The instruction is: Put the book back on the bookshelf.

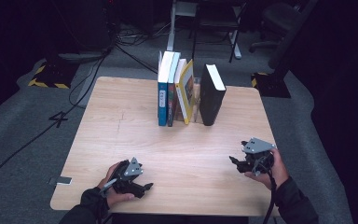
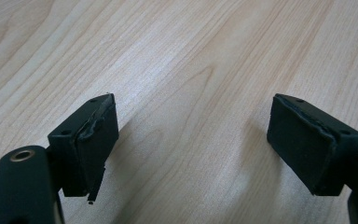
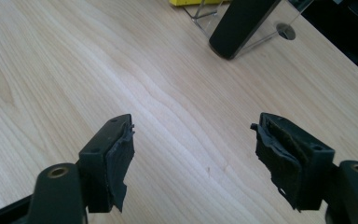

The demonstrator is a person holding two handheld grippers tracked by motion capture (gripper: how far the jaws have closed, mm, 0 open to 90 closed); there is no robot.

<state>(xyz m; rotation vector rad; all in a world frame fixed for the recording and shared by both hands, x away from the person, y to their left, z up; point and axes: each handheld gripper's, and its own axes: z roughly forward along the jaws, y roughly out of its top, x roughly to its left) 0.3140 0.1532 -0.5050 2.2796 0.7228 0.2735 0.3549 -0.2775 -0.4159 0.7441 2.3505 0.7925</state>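
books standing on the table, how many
4, in a row at the far middle of the table: a blue book, a dark one against it, a leaning yellow one, and a black one apart at the right.

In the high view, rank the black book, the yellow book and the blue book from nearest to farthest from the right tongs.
1. black book: right end of the row, closest to the right tongs.
2. yellow book: leaning in the middle of the row, just left of the black one.
3. blue book: upright at the left end, farthest away.
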